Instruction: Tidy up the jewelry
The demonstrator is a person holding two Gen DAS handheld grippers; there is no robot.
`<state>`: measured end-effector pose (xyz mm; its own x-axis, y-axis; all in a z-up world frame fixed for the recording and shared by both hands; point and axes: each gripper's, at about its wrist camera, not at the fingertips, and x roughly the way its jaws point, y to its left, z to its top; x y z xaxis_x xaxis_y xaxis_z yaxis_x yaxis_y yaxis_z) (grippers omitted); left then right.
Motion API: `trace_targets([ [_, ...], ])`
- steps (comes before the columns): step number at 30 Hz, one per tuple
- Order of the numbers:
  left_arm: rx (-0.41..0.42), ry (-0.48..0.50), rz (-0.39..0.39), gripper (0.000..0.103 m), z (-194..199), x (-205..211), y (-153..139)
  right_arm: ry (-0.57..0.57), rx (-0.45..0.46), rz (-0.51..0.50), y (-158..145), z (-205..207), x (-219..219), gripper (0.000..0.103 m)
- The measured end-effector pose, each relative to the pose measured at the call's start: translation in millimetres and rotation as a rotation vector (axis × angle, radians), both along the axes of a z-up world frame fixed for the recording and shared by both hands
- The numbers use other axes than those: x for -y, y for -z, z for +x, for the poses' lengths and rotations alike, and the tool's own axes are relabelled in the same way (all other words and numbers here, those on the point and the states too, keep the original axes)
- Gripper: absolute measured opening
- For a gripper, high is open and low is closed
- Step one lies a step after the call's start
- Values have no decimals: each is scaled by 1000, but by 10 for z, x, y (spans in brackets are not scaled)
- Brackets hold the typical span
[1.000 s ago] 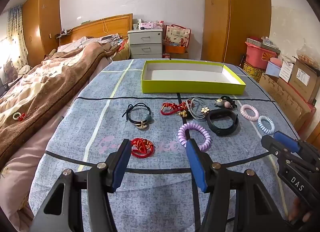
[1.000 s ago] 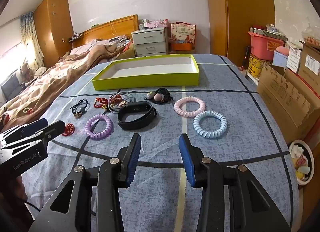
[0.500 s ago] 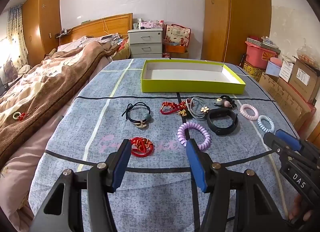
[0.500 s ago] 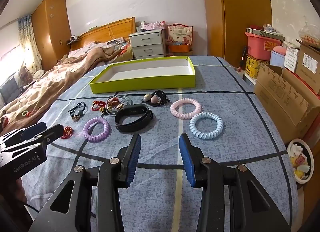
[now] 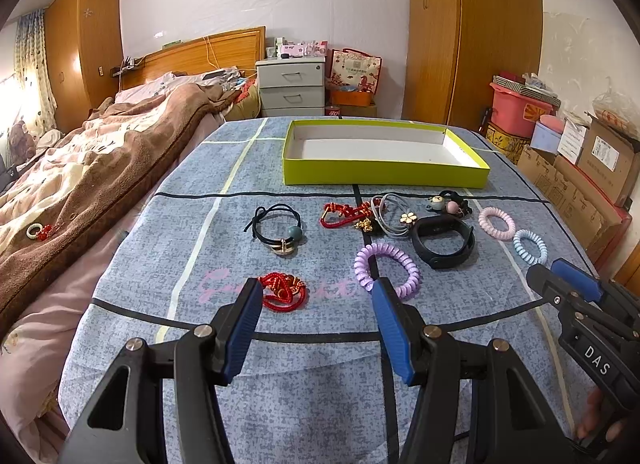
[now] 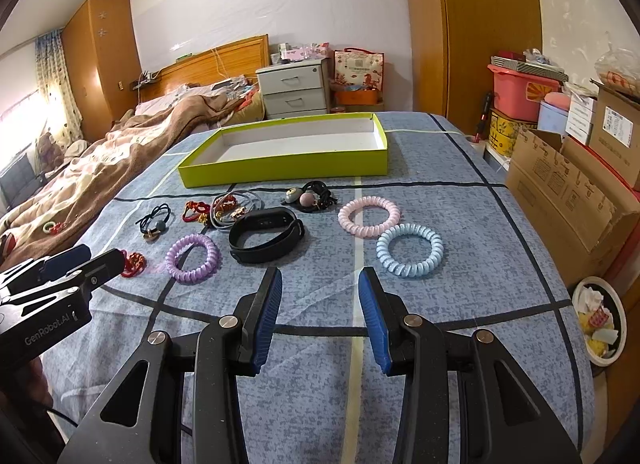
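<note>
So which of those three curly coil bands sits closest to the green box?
The pink coil band. The blue one lies nearer the right claw, and the purple one further left.

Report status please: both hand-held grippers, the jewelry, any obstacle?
Left hand-held gripper open, empty; right hand-held gripper open, empty. Jewelry on bedspread, green box empty. Nothing blocking.

Your right gripper edges slightly forward over bed: blue coil ring and pink coil ring sit lower in right wrist view than second ago. From left wrist view, right gripper sits bit lower and further right. Jewelry unmoved; jaw gap unchanged.
</note>
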<state>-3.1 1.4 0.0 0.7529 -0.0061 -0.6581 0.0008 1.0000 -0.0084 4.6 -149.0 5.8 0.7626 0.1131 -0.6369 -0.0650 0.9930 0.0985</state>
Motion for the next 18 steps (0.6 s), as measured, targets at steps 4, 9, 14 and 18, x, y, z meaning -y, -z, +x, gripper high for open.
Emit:
trace_targets([
  [4,-1,0,-1,59,-3,-9,-1,0,2,2,1,-3,-2,41],
  [9,0,2,-1,59,-2,-8,-2,1,2,3,-1,-9,3,41],
  [14,-3,1,2,59,-6,-6,-7,1,2,2,-1,-10,4,41],
  [18,-3,1,1,59,-8,-10,-2,1,2,2,2,-10,1,41],
])
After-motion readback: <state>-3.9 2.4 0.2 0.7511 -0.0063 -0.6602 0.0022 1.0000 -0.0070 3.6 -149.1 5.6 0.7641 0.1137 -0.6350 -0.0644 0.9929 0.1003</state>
